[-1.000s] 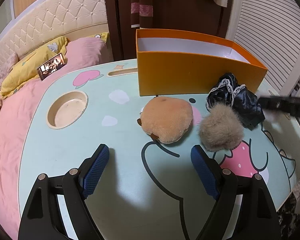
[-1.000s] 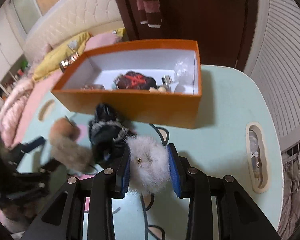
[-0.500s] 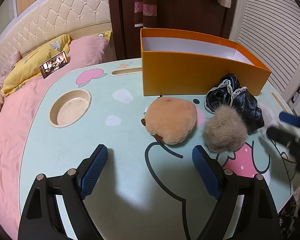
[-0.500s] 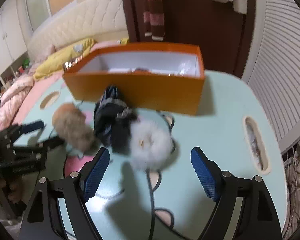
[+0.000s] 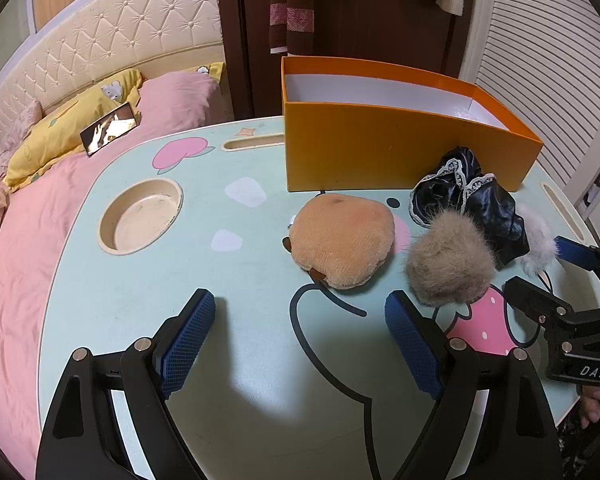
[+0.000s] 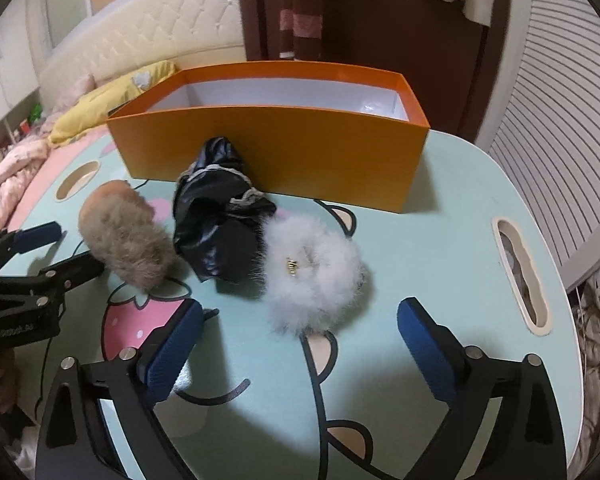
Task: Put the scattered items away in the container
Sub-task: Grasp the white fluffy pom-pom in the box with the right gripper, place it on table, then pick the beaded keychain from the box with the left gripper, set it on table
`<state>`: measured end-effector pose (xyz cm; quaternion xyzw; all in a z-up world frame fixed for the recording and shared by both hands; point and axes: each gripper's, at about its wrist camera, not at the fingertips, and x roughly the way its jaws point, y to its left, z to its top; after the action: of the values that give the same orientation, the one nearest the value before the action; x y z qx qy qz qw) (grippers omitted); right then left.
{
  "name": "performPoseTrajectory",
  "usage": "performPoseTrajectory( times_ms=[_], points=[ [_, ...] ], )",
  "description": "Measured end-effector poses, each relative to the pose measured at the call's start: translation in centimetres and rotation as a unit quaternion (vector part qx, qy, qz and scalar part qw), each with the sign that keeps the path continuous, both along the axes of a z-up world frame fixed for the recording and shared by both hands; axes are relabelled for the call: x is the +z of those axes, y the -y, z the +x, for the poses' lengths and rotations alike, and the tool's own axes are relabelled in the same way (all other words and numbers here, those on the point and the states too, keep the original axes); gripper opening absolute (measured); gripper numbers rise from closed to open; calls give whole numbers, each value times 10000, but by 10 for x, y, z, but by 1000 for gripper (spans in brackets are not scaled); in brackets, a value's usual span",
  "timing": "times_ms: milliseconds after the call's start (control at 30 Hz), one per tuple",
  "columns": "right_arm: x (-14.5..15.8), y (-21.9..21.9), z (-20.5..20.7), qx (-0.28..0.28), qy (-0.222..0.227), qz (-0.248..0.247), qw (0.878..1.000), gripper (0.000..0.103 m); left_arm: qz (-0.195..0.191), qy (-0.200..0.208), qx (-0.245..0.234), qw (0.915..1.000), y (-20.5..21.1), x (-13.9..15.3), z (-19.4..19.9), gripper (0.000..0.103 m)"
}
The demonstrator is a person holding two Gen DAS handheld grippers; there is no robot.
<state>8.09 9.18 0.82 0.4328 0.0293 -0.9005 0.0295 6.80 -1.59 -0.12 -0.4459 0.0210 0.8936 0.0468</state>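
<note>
Right gripper (image 6: 300,344): jaws spread wide, nothing between the pads. A second ago they were clamped on the white fluffy scrunchie (image 6: 314,276); they have just been opening, and the scrunchie now lies free on the mint-green table (image 6: 440,240), just ahead of the fingertips, its near edge not quite between them. It was let go on the tabletop, not in the box, so this item counts as not yet tidied.

Around it: the scrunchie touches a crumpled black lace-trimmed cloth (image 6: 220,236), which leans towards the front wall of the orange box (image 6: 284,148). To the left of the cloth sits a brown fur pom-pom (image 6: 126,244), close against it.

Left gripper (image 5: 300,340): jaws likewise apart and empty, held over bare table in the same place as a second ago. Ahead of it lies a tan plush cushion (image 5: 342,240), close beside the pom-pom but whether touching cannot be told.

Box interior: only white inner walls show from these angles; the floor is hidden.

Reading: four items lie outside the container, all in a loose row in front of its near wall. The release looks like a re-placing or a dropped grip, probably calling for a fresh grasp on the scrunchie before a lift over the wall. The fur is soft and compressible, so a deep, centred pinch would serve best.
</note>
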Motion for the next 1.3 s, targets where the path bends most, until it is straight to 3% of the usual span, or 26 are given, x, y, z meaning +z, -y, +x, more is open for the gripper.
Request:
performPoseTrajectory(
  times_ms=[200, 300, 400, 533, 633, 700, 767, 833, 933, 1133, 1233, 1300],
  points=[
    [1, 0, 0, 3, 2, 1, 10000, 100, -16, 48, -163, 9999, 0, 1, 0, 87],
    [1, 1, -2, 3, -1, -3, 10000, 100, -15, 302, -145, 9994, 4, 7, -3, 87],
    [1, 0, -1, 11, -2, -6, 10000, 100, 301, 21, -401, 9987, 9, 44, -4, 87],
    [2, -1, -3, 22, -8, -13, 10000, 100, 399, -420, -873, 9945, -1, 104, -26, 87],
    [3, -1, 0, 12, -16, -16, 10000, 100, 870, -198, -1089, 9900, -11, 118, -60, 87],
    [3, -1, 2, 3, -24, -33, 10000, 100, 917, 157, -1089, 9897, -20, 113, -83, 86],
    [3, -2, 3, -5, -39, -68, 10000, 100, 736, 495, -999, 9910, -31, 100, -111, 66],
    [4, -3, 4, -8, -59, -131, 9999, 100, 864, 843, -993, 9877, -40, 86, -131, 56],
    [4, -4, 5, -2, -79, -193, 9998, 100, 1025, 1369, -1072, 9794, -59, 64, -154, 56],
    [5, -7, 5, 2, -109, -309, 9995, 100, 543, 1550, -1010, 9812, -84, 38, -175, 55],
    [5, -9, 5, 1, -121, -368, 9992, 100, 549, 1715, -876, 9798, -81, 28, -181, 40],
    [5, -10, 6, 2, -122, -389, 9992, 100, 577, 1677, -916, 9799, -80, 26, -182, 39]
  ],
)
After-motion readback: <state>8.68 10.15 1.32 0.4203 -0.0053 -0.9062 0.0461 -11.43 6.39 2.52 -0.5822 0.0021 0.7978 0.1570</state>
